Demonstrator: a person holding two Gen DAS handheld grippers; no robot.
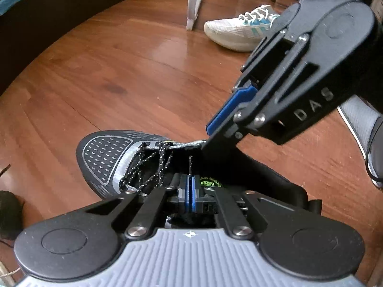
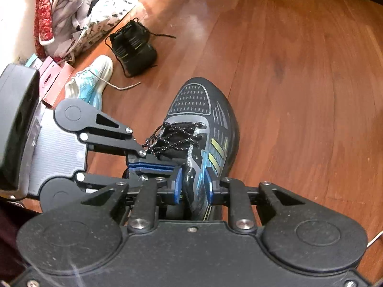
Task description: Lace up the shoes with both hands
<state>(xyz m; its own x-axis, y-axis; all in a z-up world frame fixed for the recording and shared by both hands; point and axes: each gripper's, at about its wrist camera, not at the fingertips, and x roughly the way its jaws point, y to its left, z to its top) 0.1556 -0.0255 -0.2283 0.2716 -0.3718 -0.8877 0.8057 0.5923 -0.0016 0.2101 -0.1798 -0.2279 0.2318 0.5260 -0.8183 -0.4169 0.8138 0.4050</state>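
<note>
Two grippers crowd the grey shoe (image 2: 203,124) on the wooden floor (image 2: 299,83). Nearest, the left gripper (image 1: 190,189) is pinched fully shut on the black lace (image 1: 190,165), its tip standing upright, probably ready for threading. The right gripper (image 2: 192,185) stands partly open astride the shoe's eyelet edge, apparently steadying it. Beyond the shoe lie a black shoe (image 2: 134,47) and white sneaker (image 1: 237,31).

My left claw (image 1: 190,186): black linkage arms, silver screws, round black pivot caps, ribbed grey base plate, blue finger pads (image 1: 190,195). My right claw (image 2: 192,183): same black arms and silver screws, speckled black base, blue pads (image 2: 178,183); white "DAS" lettering along one arm. Dark maroon sleeve (image 2: 7,227) beside it.
</note>
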